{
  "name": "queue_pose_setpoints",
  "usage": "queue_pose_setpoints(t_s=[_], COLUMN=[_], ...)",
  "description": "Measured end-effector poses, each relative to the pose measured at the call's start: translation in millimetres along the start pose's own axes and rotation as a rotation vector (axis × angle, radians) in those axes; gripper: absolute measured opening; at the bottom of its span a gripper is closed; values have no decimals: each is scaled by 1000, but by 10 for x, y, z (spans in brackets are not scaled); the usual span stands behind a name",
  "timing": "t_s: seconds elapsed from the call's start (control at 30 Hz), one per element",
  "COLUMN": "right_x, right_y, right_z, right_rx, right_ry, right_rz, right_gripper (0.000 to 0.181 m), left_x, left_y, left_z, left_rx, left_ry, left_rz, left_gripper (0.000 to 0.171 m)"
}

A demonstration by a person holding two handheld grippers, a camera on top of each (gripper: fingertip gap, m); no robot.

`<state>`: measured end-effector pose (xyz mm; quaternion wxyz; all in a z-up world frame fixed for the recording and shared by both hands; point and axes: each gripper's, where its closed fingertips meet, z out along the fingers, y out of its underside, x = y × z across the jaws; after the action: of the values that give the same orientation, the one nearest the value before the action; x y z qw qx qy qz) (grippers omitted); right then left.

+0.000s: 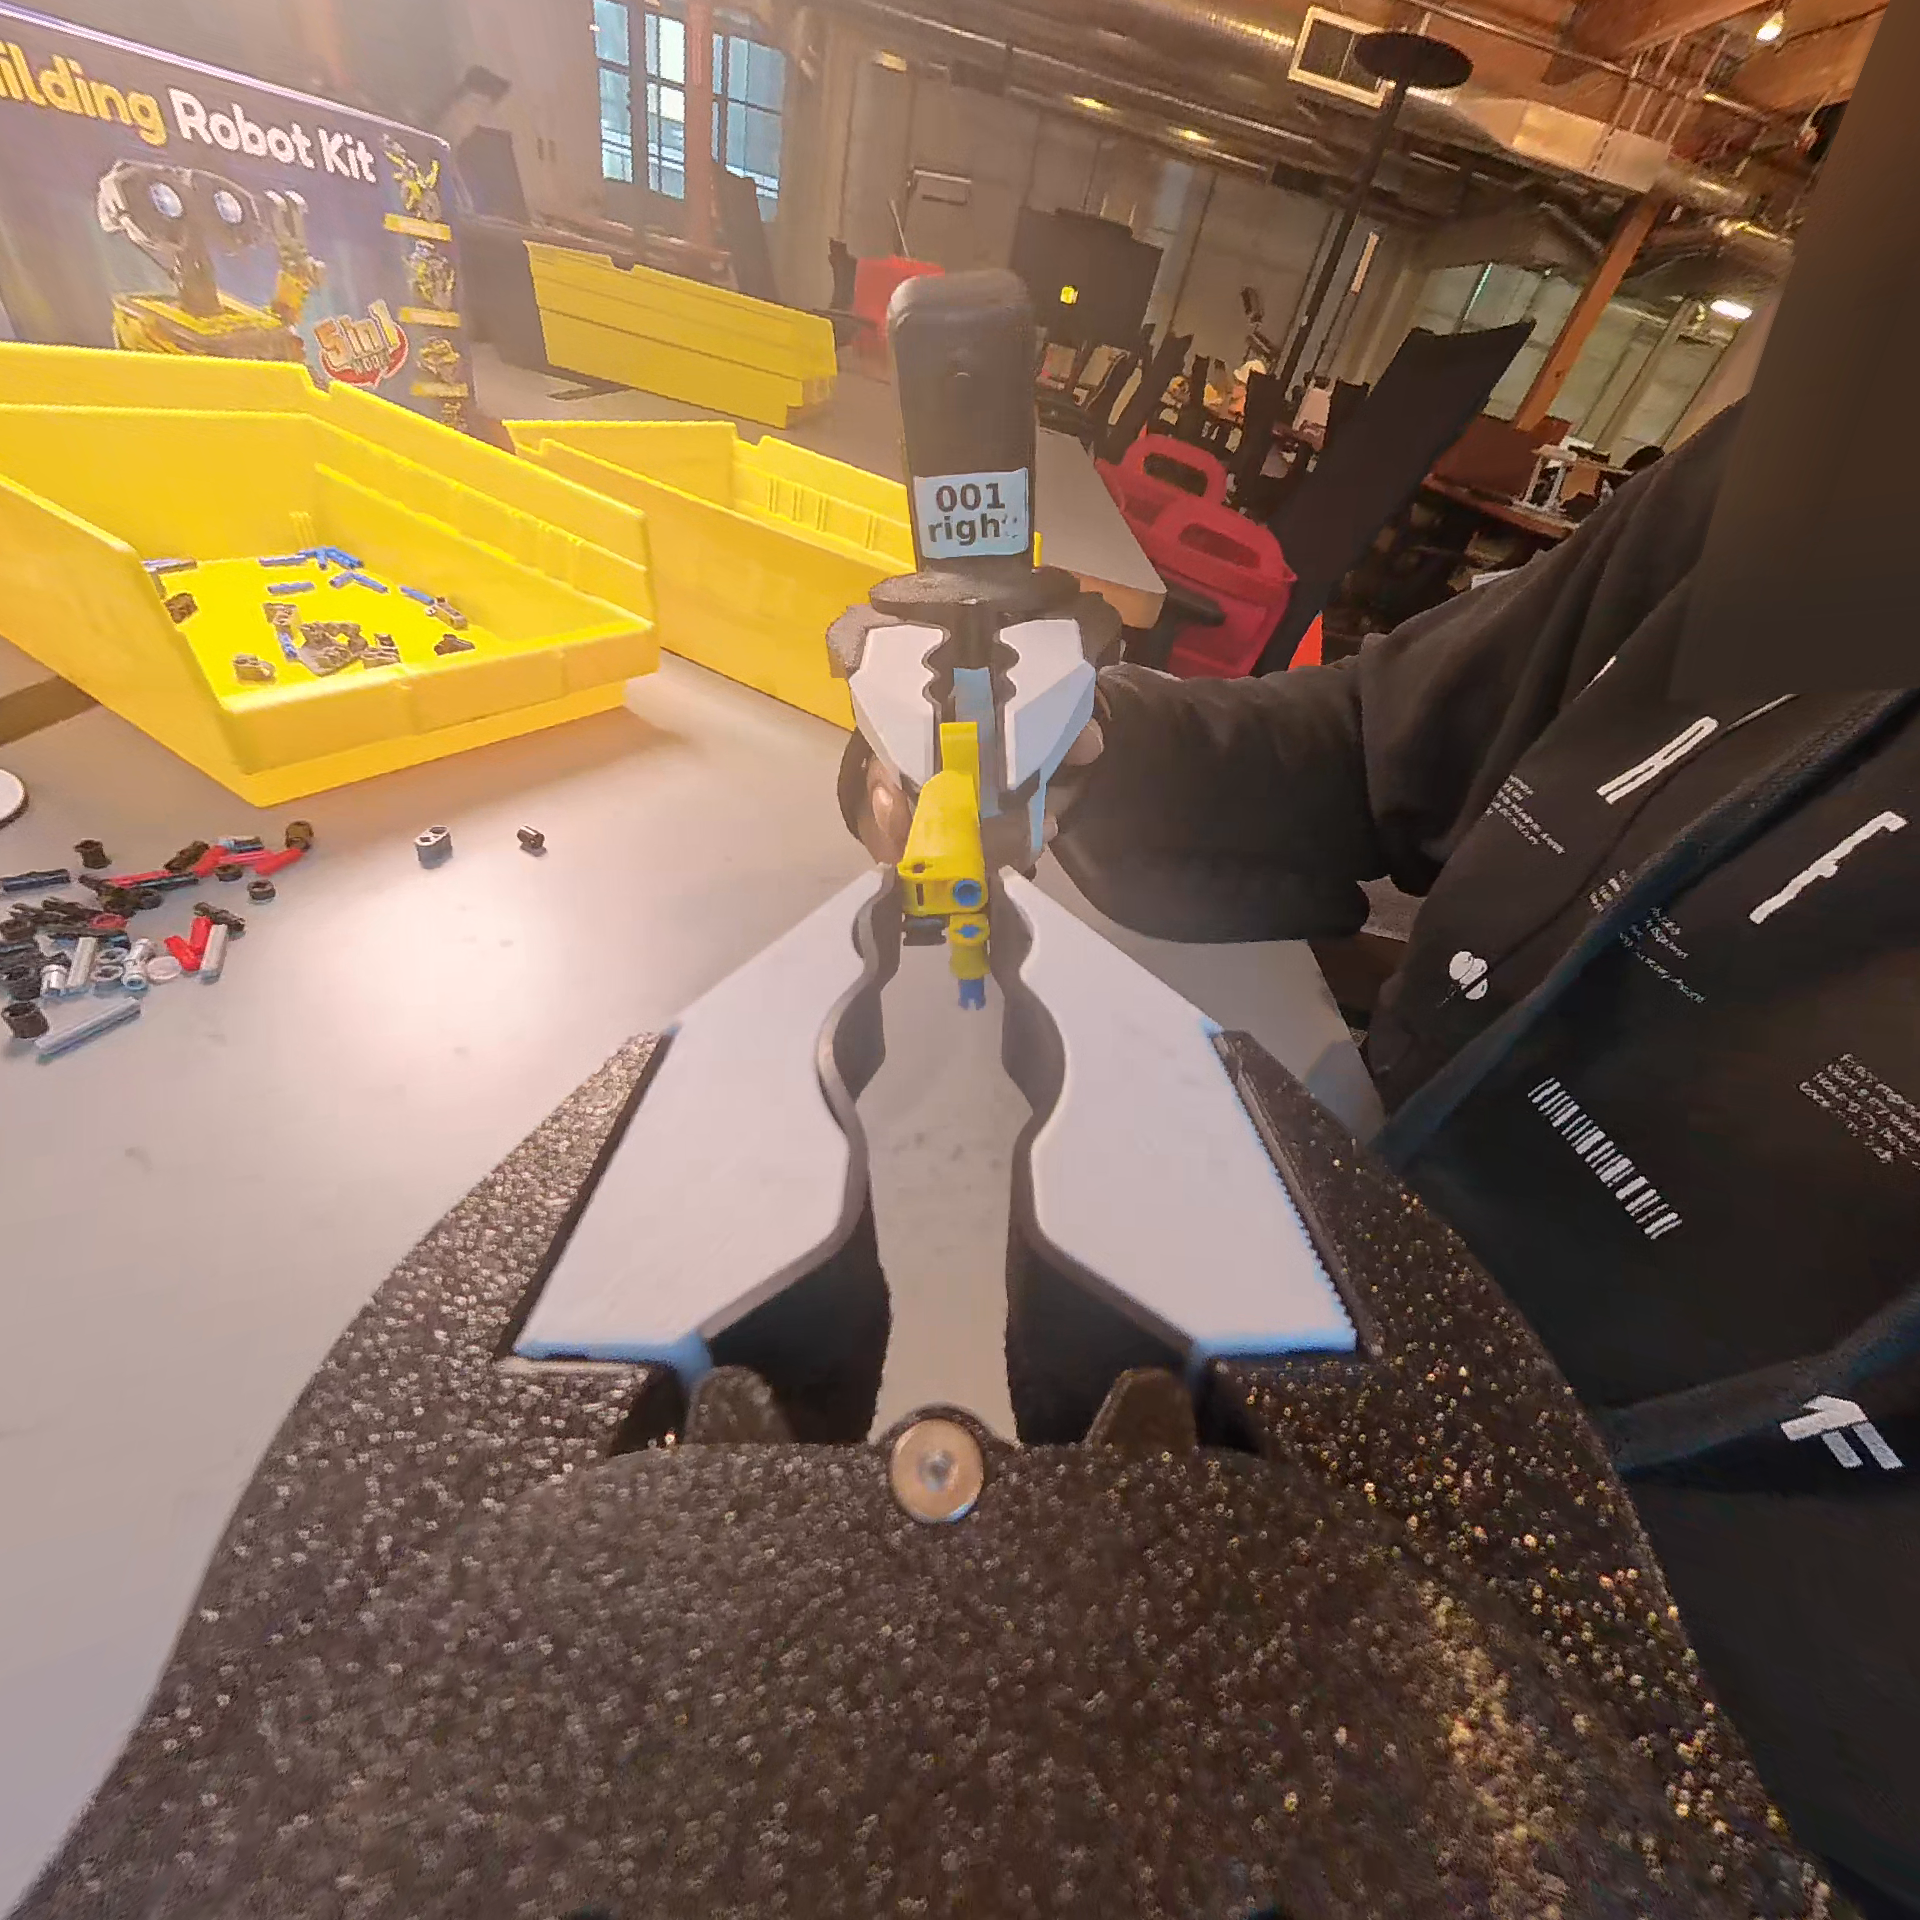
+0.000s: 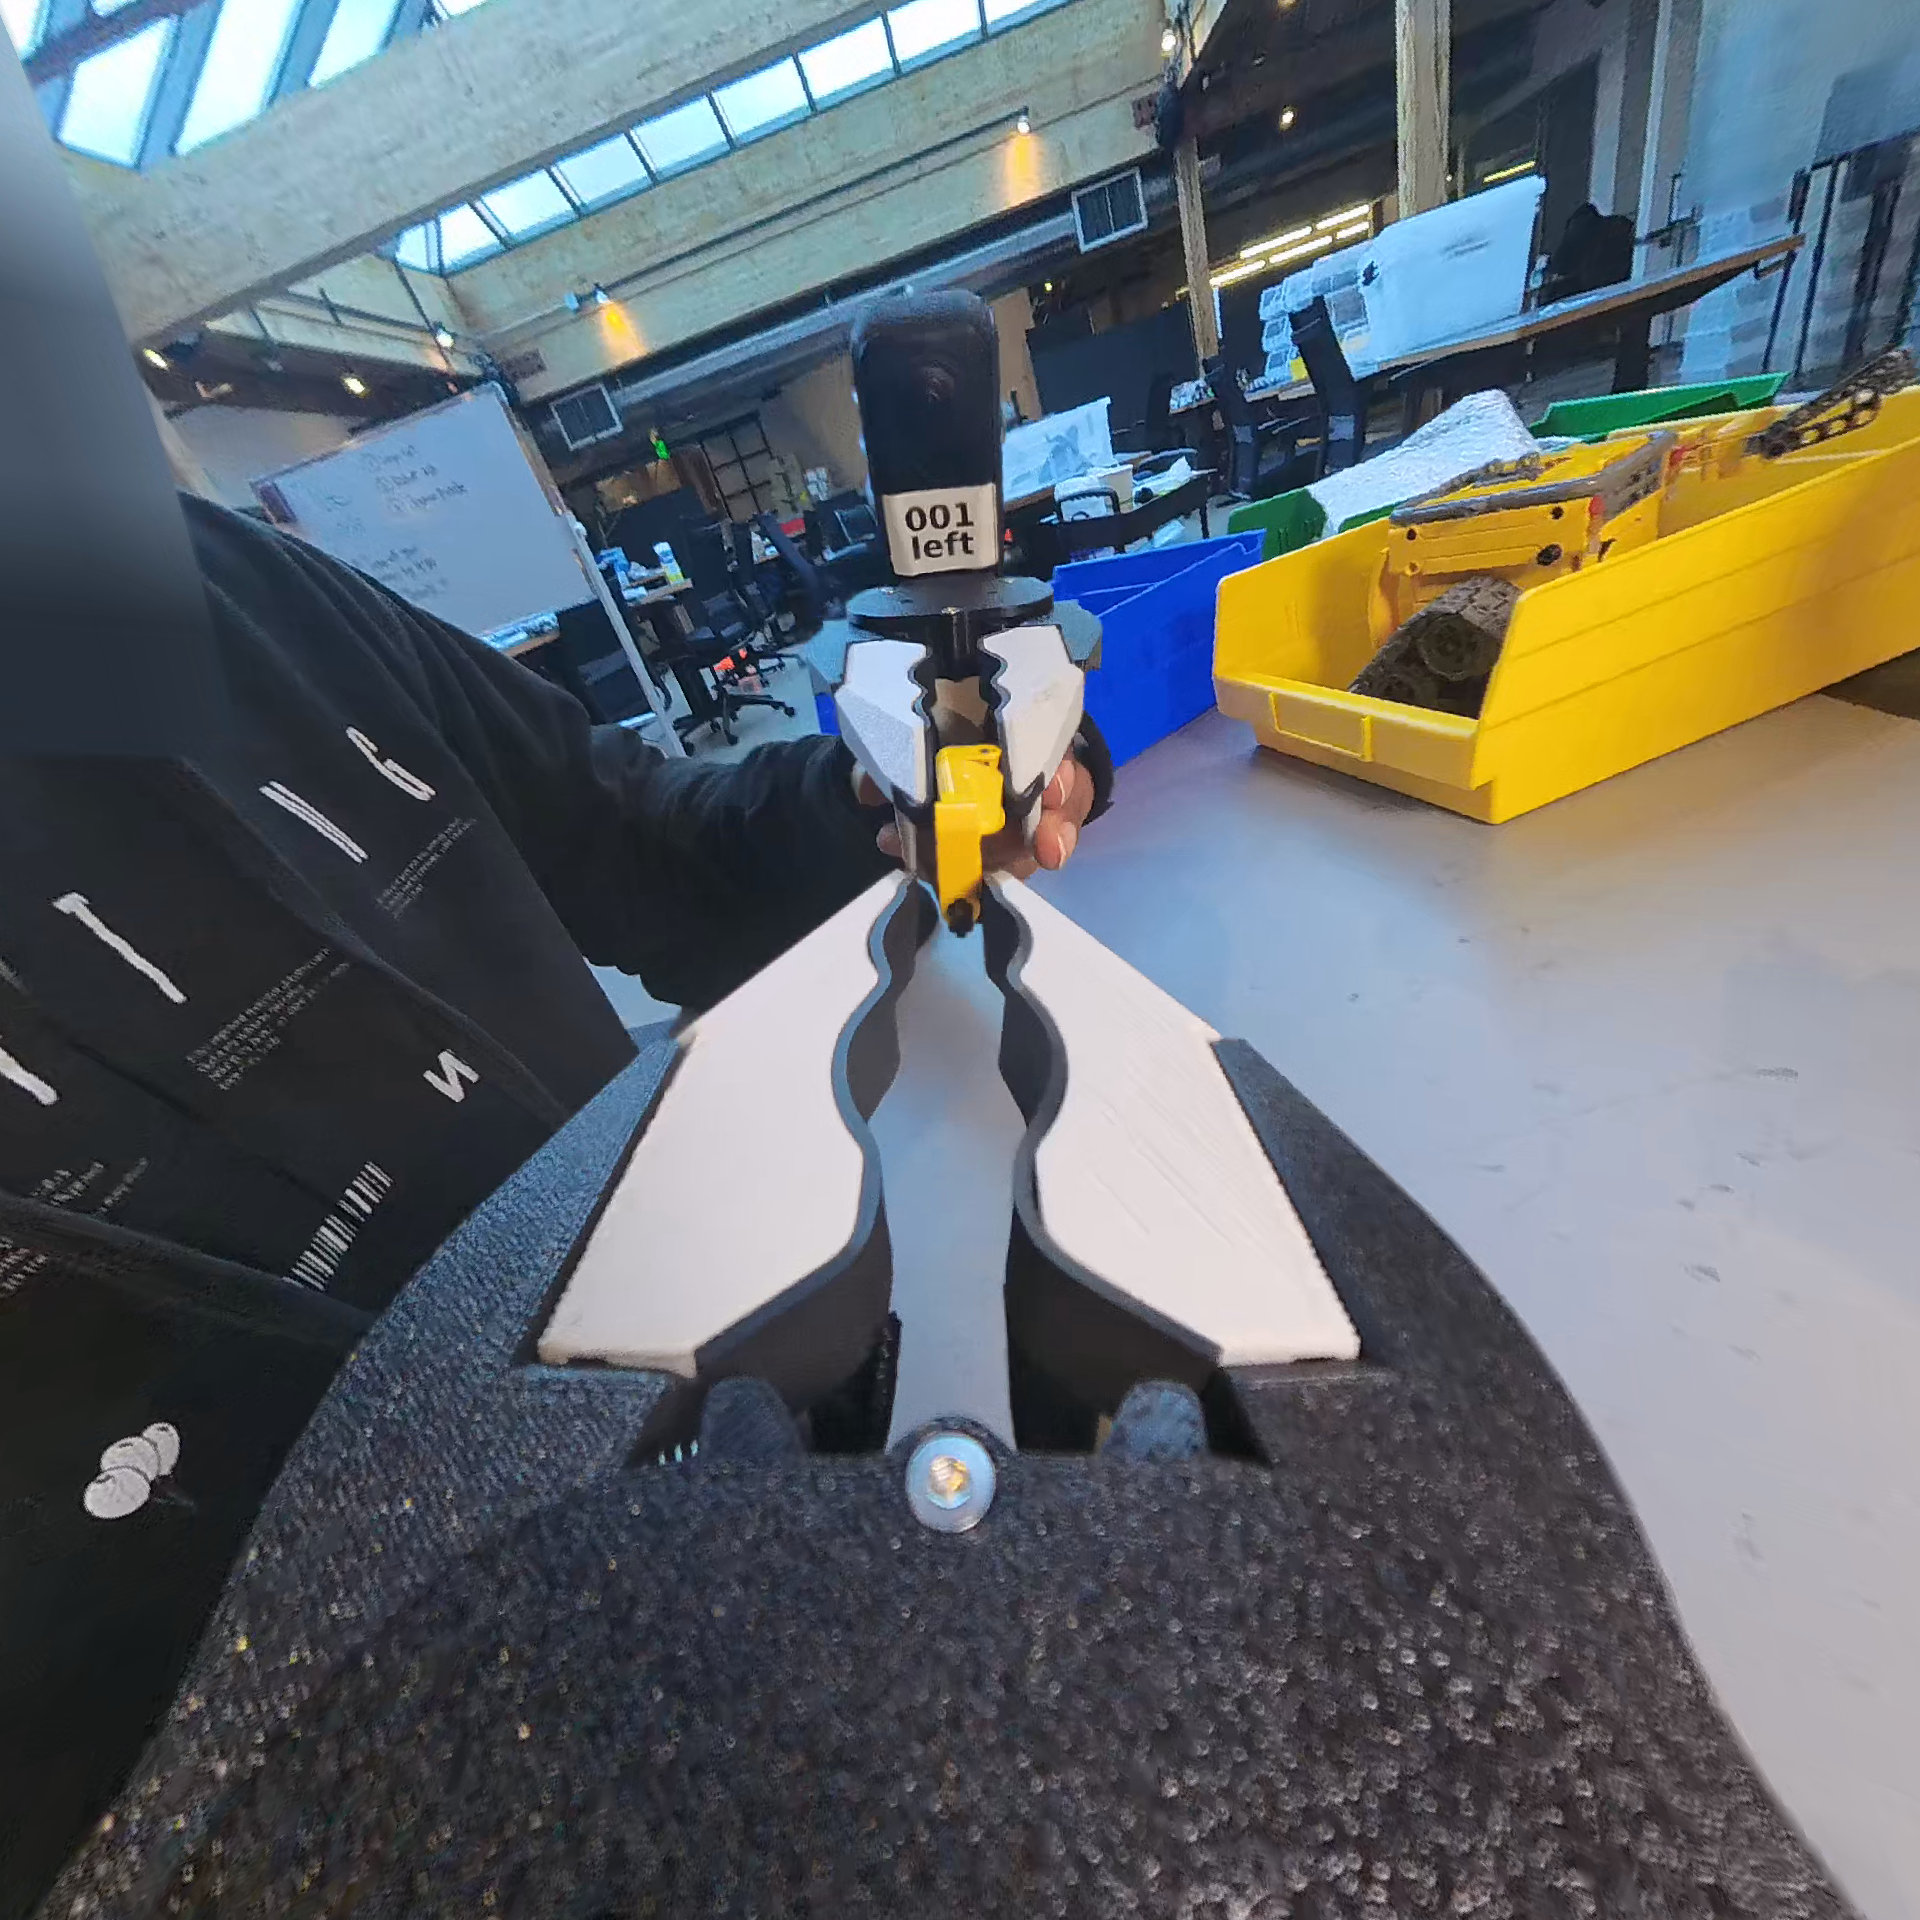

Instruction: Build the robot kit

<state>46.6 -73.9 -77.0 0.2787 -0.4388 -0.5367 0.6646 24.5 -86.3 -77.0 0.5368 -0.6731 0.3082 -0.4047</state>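
My left gripper [image 1: 945,883] and my right gripper [image 2: 954,883] face each other tip to tip above a grey table [image 1: 364,1039]. Both are shut on one small yellow building-kit assembly [image 1: 938,831], one at each end. It has blue pins [image 1: 968,891] in its side, and one blue pin hangs from it [image 1: 971,982]. In the left wrist view the right gripper [image 1: 961,774] clamps the far end. In the right wrist view the left gripper [image 2: 961,805] clamps the assembly [image 2: 966,821], and a black pin [image 2: 961,914] sticks out between my right gripper's tips.
Loose red, black, blue and silver parts [image 1: 114,925] lie on the table at the left. Behind them are yellow bins [image 1: 343,623] holding small parts and a kit box [image 1: 229,218]. Another yellow bin [image 2: 1558,665] holds a tracked model. A blue bin [image 2: 1153,634] stands nearby. A person's black sleeve [image 1: 1299,790] crosses the view.
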Motion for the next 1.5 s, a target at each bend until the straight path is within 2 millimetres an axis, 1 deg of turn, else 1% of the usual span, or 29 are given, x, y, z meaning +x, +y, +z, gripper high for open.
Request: queue_pose_setpoints(t_s=[0.13, 0.27, 0.37, 0.43, 0.53, 0.6, 0.8, 0.87, 0.97, 1.03, 1.13, 1.2, 1.37, 1.5], right_x=[36, 94, 117, 142, 151, 172, 249, 283, 297, 275, 188, 150, 99, 60], right_y=[39, 42, 41, 40, 4, 1, 23, 31, 22, 7, -107, -156, -181, -94], right_z=[-2, -11, -19, -18, -25, -35, -36, -40, -47, -45, -52, -57, -56, -77], right_rx=[-34, -34, -20, 3, 78, 110, 129, 134, 115, 85, 93, 107, 100, -35], right_ry=[37, 67, 49, 29, -45, -76, -52, -30, 9, 46, 61, 60, 61, 115], right_rz=[-47, -29, 68, 180, 376, 462, 553, 556, 486, 363, 211, 168, 66, -213], right_gripper=[13, 8, 7, 7, 7, 7, 7, 7, 7, 7, 7, 7, 7, 8], left_x=[-40, -79, -104, -122, -115, -121, -255, -300, -325, -304, -225, -174, -107, -74], left_y=[23, 38, 49, 44, 4, 1, 64, 106, 174, 182, 130, 89, 80, 130], left_z=[-4, 8, 14, 13, 15, 16, -14, -17, -7, 1, 10, 13, 14, 9], left_rx=[0, 21, 31, 40, 64, 61, 44, 26, -7, -5, 29, 49, 21, -19], left_ry=[-3, 19, 19, 13, 6, -7, -60, -79, -87, -66, 2, 32, 46, 81], left_rz=[-26, -124, -147, -161, -161, -151, -188, -204, -220, -236, -273, -274, -232, -264], left_gripper=[15, 15, 15, 16, 19, 20, 22, 24, 24, 24, 24, 15, 14, 14])
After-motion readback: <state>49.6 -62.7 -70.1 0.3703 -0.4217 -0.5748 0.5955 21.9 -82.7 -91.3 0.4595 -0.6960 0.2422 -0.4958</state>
